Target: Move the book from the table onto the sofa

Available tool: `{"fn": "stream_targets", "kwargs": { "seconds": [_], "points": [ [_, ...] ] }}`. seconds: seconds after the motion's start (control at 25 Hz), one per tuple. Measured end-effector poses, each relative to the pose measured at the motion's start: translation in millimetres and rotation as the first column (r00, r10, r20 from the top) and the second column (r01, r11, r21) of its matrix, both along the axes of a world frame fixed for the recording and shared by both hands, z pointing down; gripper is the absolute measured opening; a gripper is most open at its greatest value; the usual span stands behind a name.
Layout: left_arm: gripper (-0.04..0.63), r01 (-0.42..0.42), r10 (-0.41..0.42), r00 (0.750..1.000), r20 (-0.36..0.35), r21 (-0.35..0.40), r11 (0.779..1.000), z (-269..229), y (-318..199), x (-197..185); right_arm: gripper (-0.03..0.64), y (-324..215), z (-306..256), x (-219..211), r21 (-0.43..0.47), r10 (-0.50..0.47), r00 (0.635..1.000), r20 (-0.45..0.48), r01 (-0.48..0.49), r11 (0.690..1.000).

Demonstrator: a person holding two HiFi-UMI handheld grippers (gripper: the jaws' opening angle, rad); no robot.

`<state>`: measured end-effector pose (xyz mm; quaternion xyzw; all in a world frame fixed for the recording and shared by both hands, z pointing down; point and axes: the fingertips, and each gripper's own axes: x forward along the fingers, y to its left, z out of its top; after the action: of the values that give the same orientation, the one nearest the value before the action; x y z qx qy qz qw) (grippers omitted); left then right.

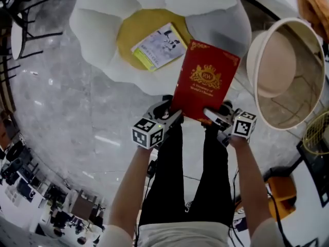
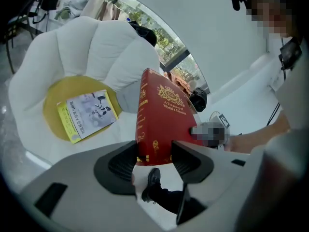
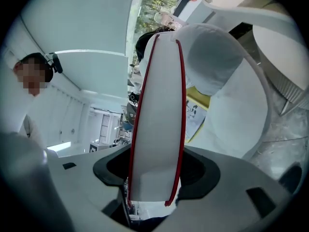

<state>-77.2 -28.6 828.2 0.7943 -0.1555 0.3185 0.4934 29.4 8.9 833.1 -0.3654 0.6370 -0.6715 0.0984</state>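
Facing the white petal-shaped sofa [image 1: 97,24] and its yellow seat cushion [image 1: 131,32], the person holds the red book [image 1: 205,81] in the air above the floor, with its far edge reaching the sofa's front rim. The book is a thick hardback, judged stiff and fairly heavy, with a glossy cover that may slip, so support at both near corners suits it. A thinner booklet [image 1: 159,46] lies on the cushion. The left hand-held gripper [image 1: 174,112] is clamped on the spine corner. The right hand-held gripper [image 1: 212,115] is clamped across the page-edge corner.
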Motion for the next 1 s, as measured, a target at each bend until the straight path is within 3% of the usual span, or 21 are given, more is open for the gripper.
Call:
{"fn": "stream_targets", "kwargs": {
  "seconds": [0.24, 0.56, 0.88, 1.0],
  "points": [
    [0.224, 0.069, -0.069, 0.998, 0.005, 0.019, 0.997, 33.2, -36.7, -37.4, 0.281, -46.4, 33.9, -34.3, 0.01, -0.08, 0.997, -0.012, 0.08, 0.997],
    [0.215, 0.131, -0.131, 0.989, 0.062, 0.008, 0.991, 89.0, -71.0, -96.2, 0.281, -105.8, 83.0, -91.1, 0.013, -0.224, 0.972, -0.069, 0.226, 0.974],
    [0.201, 0.216, -0.21, 0.972, 0.107, -0.048, 0.975, 146.9, -135.7, -107.3, 0.281, -195.5, 125.8, -101.0, -0.008, -0.177, 0.977, -0.116, 0.177, 0.984],
    [0.196, 0.301, -0.293, 0.951, 0.098, -0.081, 0.95, 162.4, -154.4, -104.3, 0.281, -216.8, 139.5, -96.5, -0.034, -0.12, 0.986, -0.116, 0.117, 0.993]
  ]
}}
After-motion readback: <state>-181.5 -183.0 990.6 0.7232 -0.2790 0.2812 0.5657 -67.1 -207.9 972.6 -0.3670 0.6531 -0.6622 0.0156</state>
